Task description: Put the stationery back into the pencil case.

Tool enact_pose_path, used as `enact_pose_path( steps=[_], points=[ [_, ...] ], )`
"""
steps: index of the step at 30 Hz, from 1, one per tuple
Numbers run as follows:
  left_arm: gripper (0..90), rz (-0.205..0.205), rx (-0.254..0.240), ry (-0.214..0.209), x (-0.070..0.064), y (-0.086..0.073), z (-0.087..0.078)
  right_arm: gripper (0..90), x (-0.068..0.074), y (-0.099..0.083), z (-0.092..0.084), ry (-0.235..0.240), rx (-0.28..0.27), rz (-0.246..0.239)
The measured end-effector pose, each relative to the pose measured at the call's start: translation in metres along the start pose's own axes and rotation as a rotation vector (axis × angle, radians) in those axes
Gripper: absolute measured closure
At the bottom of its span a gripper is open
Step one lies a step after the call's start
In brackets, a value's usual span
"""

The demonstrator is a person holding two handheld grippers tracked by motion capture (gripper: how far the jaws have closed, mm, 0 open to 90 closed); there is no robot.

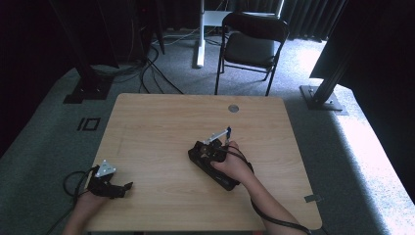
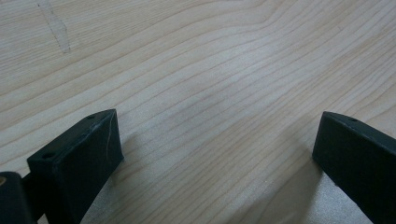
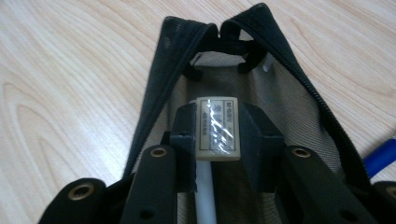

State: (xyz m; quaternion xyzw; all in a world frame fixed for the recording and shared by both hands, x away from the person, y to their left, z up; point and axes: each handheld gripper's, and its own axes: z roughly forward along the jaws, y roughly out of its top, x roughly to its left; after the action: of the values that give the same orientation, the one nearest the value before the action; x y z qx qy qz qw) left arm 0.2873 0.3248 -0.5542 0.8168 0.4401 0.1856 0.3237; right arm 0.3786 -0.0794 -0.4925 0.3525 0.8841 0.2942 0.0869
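Observation:
My right gripper (image 3: pixel 218 140) is shut on a small white eraser (image 3: pixel 218 128) with a printed label. It holds the eraser just inside the mouth of an open black pencil case (image 3: pixel 163 79) with a grey lining. A white stick (image 3: pixel 204 196) lies in the case below the eraser. In the high view the right gripper (image 1: pixel 208 152) sits over the pencil case (image 1: pixel 222 178) at the table's middle right. My left gripper (image 1: pixel 125 190) rests near the front left edge. Its jaws stand wide apart over bare wood, so the left gripper (image 2: pixel 215 154) is open with nothing in it.
A blue pen-like thing (image 3: pixel 380 156) lies beside the case. The wooden table (image 1: pixel 161 122) has a round grommet (image 1: pixel 233 108) near its far edge. A black folding chair (image 1: pixel 252 44) stands behind the table, with cables on the floor.

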Motion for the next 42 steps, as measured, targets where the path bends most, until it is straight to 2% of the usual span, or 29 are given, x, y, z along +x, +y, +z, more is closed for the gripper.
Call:
enact_pose_path(
  steps=[5, 11, 16, 23, 26, 28, 29, 31, 32, 33, 37, 40, 42],
  points=[
    [1.6, 0.0, 0.0, 0.0, 0.0, 0.0, 0.0, 67.6, -0.002, -0.001, 0.003, 0.007, 0.018, 0.015],
    [1.6, 0.0, 0.0, 0.0, 0.0, 0.0, 0.0, 65.1, -0.002, -0.001, 0.0, 0.012, 0.017, -0.001],
    [1.6, 0.0, 0.0, 0.0, 0.0, 0.0, 0.0, 65.0, -0.003, 0.0, -0.013, 0.015, -0.027, 0.006],
    [1.6, 0.0, 0.0, 0.0, 0.0, 0.0, 0.0, 64.4, -0.008, 0.007, -0.044, 0.06, -0.138, 0.039],
    [1.6, 0.003, 0.0, 0.001, 0.0, 0.0, 0.0, 63.6, -0.016, 0.009, -0.054, 0.034, -0.181, 0.061],
    [1.6, 0.002, 0.0, 0.001, 0.0, 0.0, 0.0, 63.6, -0.02, 0.009, -0.056, 0.023, -0.19, 0.069],
    [1.6, 0.001, 0.0, 0.001, 0.0, 0.0, 0.0, 63.5, -0.029, 0.01, -0.058, -0.01, -0.207, 0.091],
    [1.6, 0.0, 0.0, 0.0, 0.0, 0.0, 0.0, 62.4, -0.038, 0.009, -0.058, -0.038, -0.21, 0.118],
    [1.6, 0.0, 0.0, 0.0, 0.0, 0.0, 0.0, 62.4, -0.038, 0.009, -0.058, -0.038, -0.21, 0.118],
    [1.6, 0.0, 0.0, 0.0, 0.0, 0.0, 0.0, 62.0, -0.048, 0.008, -0.054, -0.073, -0.209, 0.143],
    [1.6, 0.0, 0.0, 0.0, 0.0, 0.0, 0.0, 61.6, -0.065, 0.006, -0.043, -0.125, -0.194, 0.188],
    [1.6, 0.0, 0.0, 0.0, 0.0, 0.0, 0.0, 59.7, -0.077, 0.004, -0.03, -0.164, -0.195, 0.197],
    [1.6, 0.0, 0.0, 0.0, 0.0, 0.0, 0.0, 59.3, -0.084, 0.001, -0.019, -0.191, -0.161, 0.207]
  ],
)
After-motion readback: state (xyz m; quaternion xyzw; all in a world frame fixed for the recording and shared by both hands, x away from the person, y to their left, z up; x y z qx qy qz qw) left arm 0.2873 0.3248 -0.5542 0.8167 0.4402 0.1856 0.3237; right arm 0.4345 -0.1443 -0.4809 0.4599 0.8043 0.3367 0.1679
